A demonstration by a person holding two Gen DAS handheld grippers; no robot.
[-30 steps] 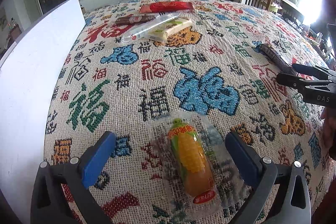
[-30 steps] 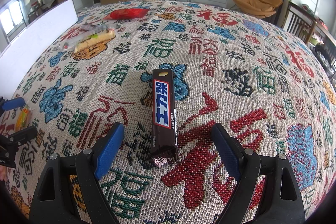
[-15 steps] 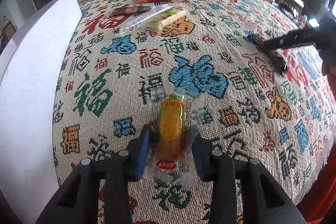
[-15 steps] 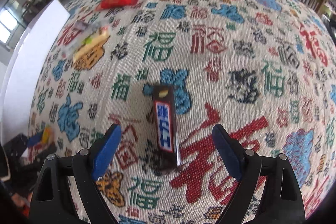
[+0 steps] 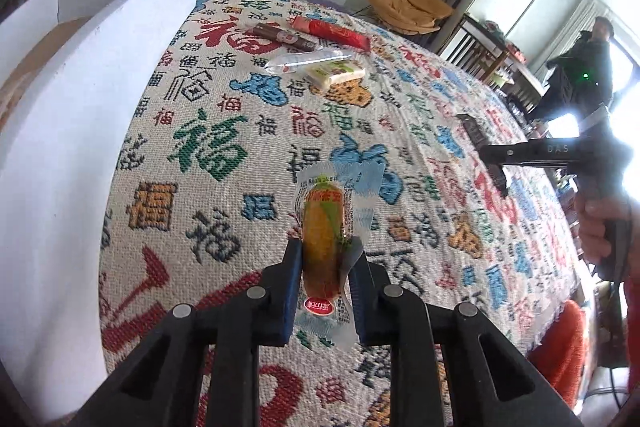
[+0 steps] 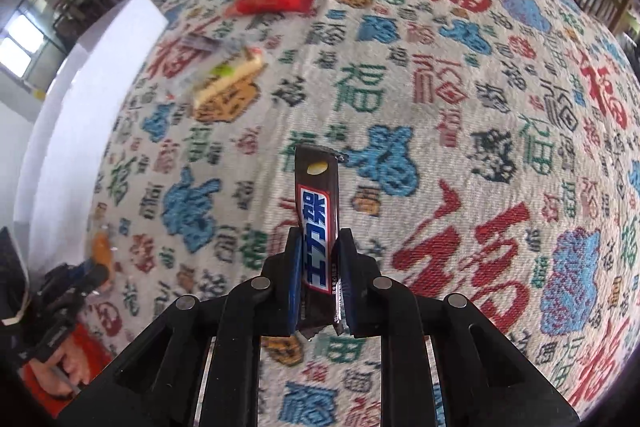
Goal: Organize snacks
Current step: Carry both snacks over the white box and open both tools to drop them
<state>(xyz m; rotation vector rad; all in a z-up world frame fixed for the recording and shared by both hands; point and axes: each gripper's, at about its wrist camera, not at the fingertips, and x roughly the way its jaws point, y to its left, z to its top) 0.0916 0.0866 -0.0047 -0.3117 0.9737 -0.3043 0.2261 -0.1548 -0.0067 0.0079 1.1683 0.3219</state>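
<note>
- Holding two snacks at once: my left claw point(image 5: 325, 267) is clamped tight on a clear-wrapped yellow corn-shaped sausage snack point(image 5: 322, 227), and my right claw point(image 6: 318, 267) is pinched shut on a dark brown chocolate bar in a glossy wrapper point(image 6: 318, 227).
- Both snacks look lifted clear of the woven cloth covered in coloured characters point(image 5: 224, 147) that drapes the desk; each one sticks forward out of its claw, near the edge closest to me.
- Doing this well, I judge, means keeping both grips firm but not crushing: the corn snack is soft and its loose film could slip, so I should carry it level and avoid swinging.
- The bar is gripped near its lower end, so its long free end may droop or twist; slow travel should help.
- Remaining snacks lie grouped toward the far edge: a red flat packet point(image 5: 332, 31), a brown sausage stick point(image 5: 280, 35), a clear plastic tube-like packet point(image 5: 308, 61), and a pale wrapped cake slice with a green label point(image 5: 338, 73). Setting mine down beside these, in a row, seems the sensible goal.
- A tall white board point(image 5: 80, 107) stands along the left edge; I should keep my left claw clear of it.
- Readable writing: the bar's blue panel carries white Chinese characters, which I read as 士力架. The corn snack has a red oval logo near its lower end, too small to read. My right claw's side shows "DAS" in the left view.
</note>
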